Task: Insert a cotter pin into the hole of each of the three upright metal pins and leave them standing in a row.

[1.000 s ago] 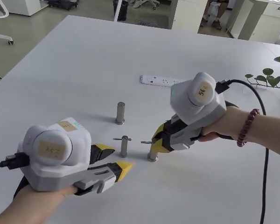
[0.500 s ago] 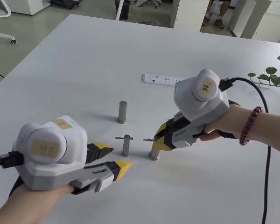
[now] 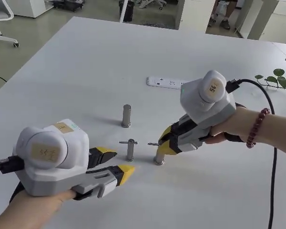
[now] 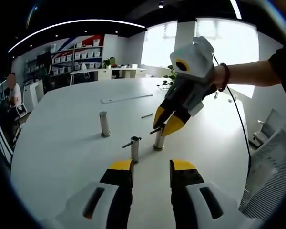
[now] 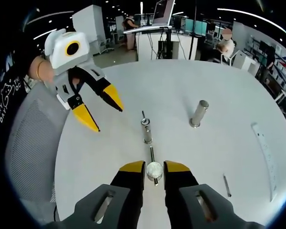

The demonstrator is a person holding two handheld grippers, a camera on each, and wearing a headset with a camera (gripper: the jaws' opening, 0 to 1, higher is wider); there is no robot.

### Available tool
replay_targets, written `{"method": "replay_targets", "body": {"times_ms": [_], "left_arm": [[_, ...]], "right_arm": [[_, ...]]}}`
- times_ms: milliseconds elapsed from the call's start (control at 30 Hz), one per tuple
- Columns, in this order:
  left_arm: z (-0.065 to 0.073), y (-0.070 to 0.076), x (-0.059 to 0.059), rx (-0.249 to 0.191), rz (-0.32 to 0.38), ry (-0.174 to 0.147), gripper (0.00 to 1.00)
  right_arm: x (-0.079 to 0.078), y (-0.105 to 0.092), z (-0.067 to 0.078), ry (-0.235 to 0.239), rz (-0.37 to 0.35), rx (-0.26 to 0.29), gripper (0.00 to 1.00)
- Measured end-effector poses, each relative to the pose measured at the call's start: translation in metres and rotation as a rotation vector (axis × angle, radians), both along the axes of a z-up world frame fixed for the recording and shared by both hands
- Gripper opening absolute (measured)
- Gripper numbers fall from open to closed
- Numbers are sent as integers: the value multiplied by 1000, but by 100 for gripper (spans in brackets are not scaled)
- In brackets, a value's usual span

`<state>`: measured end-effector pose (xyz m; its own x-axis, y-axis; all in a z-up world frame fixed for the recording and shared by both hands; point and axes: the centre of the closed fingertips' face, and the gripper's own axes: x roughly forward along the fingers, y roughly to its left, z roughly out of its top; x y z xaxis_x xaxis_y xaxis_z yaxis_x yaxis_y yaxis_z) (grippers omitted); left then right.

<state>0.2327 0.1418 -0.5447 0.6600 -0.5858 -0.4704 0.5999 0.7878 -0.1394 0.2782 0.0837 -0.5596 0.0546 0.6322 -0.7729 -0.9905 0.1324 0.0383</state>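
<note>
My right gripper (image 3: 163,141) pinches a cotter pin (image 3: 153,143) by its tail, and the free end points left. Its jaw tips hang just over the head of the right-hand pin (image 3: 159,158). In the right gripper view that pin's round top sits between my jaws. I cannot tell whether the cotter has entered the hole.

My left gripper (image 3: 118,162) is spread and holds nothing. It is near and left of the middle pin (image 3: 130,151), not touching it.

The middle pin stands upright with a fitted cotter (image 3: 127,142) crosswise through its head. The far pin (image 3: 127,116) is upright and bare.

A loose cotter pin (image 5: 226,185) lies flat between the pins and the power strip (image 3: 166,82).

The table (image 3: 76,86) is open white top left of and beyond the pins, with its left and far edges well off (ample swing room). The cable (image 3: 272,181) trails at right.
</note>
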Motion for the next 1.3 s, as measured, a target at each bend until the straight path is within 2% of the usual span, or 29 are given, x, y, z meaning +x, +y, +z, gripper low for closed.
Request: {"method": "replay_targets", "body": {"times_ms": [67, 267, 367, 467, 667, 800, 867, 933, 1033, 1067, 1167, 1233, 1300], "left_arm": [[1, 1, 0, 0, 3, -6, 29], [2, 3, 0, 1, 7, -9, 30], [3, 3, -1, 3, 6, -12, 32], [4, 5, -1, 5, 5, -15, 33], [7, 9, -1, 4, 13, -24, 36], [10, 12, -3, 0, 18, -28, 37], [10, 13, -4, -3, 21, -25, 38], [10, 14, -5, -10, 21, -21, 39], [12, 14, -7, -20, 26, -19, 41], [14, 15, -7, -35, 36, -22, 42], [15, 15, -7, -41, 35, -26, 44], [18, 16, -8, -42, 29, -43, 45], [19, 18, -8, -49, 35, -41, 46]], "right_arm": [[2, 2, 5, 34, -43, 31, 14], [5, 9, 21, 89, -115, 118, 21], [9, 15, 30, 100, -147, 160, 24], [18, 21, 34, 80, -170, 189, 26], [42, 32, 38, 57, -265, 240, 26], [55, 39, 38, 12, -269, 241, 25], [61, 43, 38, 10, -280, 255, 24], [63, 48, 41, -12, -277, 266, 23], [70, 54, 38, -45, -282, 260, 21], [76, 54, 34, -49, -293, 260, 20], [81, 59, 31, -49, -311, 267, 21], [82, 64, 29, -44, -307, 268, 20], [87, 66, 23, -42, -305, 262, 19]]}}
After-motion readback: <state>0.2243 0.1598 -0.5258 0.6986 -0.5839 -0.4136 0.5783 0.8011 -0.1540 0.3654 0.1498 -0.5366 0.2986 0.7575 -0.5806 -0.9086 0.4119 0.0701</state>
